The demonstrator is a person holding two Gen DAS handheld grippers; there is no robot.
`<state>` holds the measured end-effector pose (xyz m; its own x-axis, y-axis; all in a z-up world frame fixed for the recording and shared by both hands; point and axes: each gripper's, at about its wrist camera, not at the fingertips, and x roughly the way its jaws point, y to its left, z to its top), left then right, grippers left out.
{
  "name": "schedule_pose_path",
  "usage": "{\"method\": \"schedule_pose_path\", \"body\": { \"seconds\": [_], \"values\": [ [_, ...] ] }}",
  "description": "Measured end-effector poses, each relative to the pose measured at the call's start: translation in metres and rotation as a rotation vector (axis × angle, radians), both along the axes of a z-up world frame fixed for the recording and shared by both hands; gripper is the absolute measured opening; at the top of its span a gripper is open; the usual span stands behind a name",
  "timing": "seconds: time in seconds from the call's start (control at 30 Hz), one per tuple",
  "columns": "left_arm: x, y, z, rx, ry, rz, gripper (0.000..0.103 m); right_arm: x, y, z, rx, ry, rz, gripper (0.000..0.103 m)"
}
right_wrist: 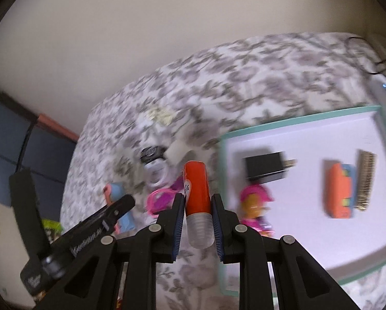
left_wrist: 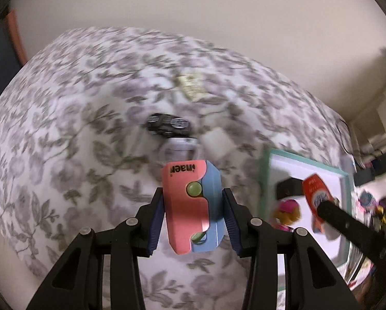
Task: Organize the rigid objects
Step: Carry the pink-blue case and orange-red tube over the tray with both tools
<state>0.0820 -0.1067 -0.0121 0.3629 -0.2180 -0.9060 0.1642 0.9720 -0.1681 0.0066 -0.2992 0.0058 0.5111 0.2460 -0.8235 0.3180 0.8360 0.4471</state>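
Note:
My left gripper is shut on a pink and blue block with a green button, lifted above the flowered bedspread. My right gripper is shut on an orange glue stick with a clear cap, held near the left edge of the teal-rimmed white tray. In the left wrist view the glue stick and the right gripper's finger show over the tray. The tray holds a black charger, a pink doll figure, an orange block and a brush.
On the bedspread lie a black toy car, a white tape ring, pink plastic glasses and a yellowish item. A cream wall rises behind the bed. A black cable runs at the far right edge.

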Motion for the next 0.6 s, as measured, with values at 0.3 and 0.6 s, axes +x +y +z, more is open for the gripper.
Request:
{"method": "schedule_pose_path", "body": {
  "seconds": [0.3,0.6],
  "values": [
    [-0.03,-0.067,-0.007,0.048,-0.018,-0.211,0.045,-0.029,-0.065,0.007,-0.112,0.018,-0.177,0.023],
    [-0.07,-0.129,-0.031,0.076,0.01,-0.4,0.045,-0.052,-0.116,-0.011,-0.178,0.114,-0.302,0.023]
  ]
}}
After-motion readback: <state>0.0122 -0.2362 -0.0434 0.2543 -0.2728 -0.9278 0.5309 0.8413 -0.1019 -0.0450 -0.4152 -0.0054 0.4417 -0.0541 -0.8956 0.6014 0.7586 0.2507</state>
